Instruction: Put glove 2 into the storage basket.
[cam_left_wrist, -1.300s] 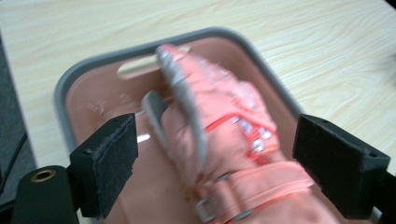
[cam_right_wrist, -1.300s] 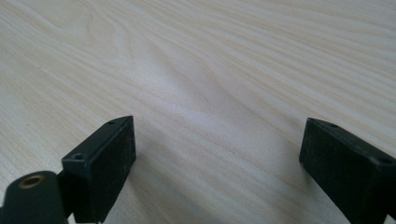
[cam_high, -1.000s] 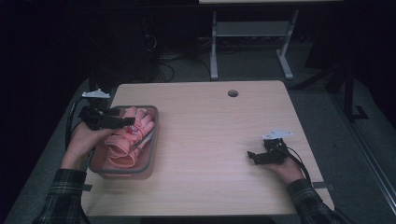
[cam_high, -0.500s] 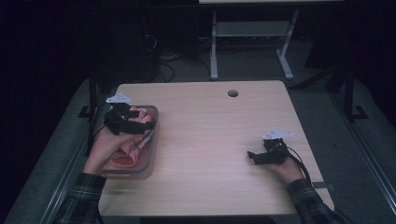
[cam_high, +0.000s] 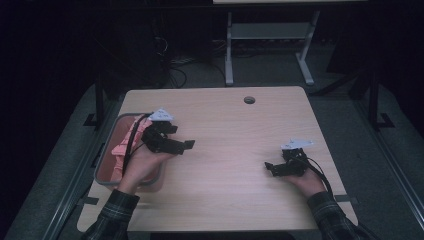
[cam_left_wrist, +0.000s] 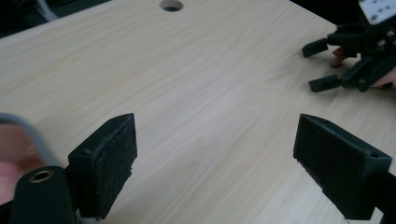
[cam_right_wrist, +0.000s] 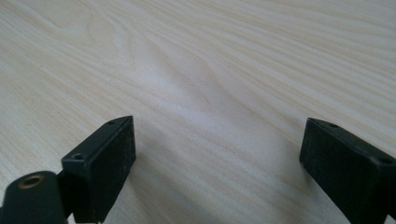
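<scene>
Cloth (cam_high: 126, 145), pink and bunched, lies in the grey bin (cam_high: 102, 165) at the surface's (cam_high: 235, 130) left edge. My left gripper (cam_high: 172, 142) hovers just beside its rim, jaws spread wide and empty. My right gripper (cam_high: 280, 167) rests near the right edge, jaws equally apart, holding nothing. My worry: swinging left, I could clip the rim and push the bin overboard.

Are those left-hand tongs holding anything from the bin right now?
No. In the left gripper view the left tongs stand wide open over bare table, with nothing between the pads.
</scene>
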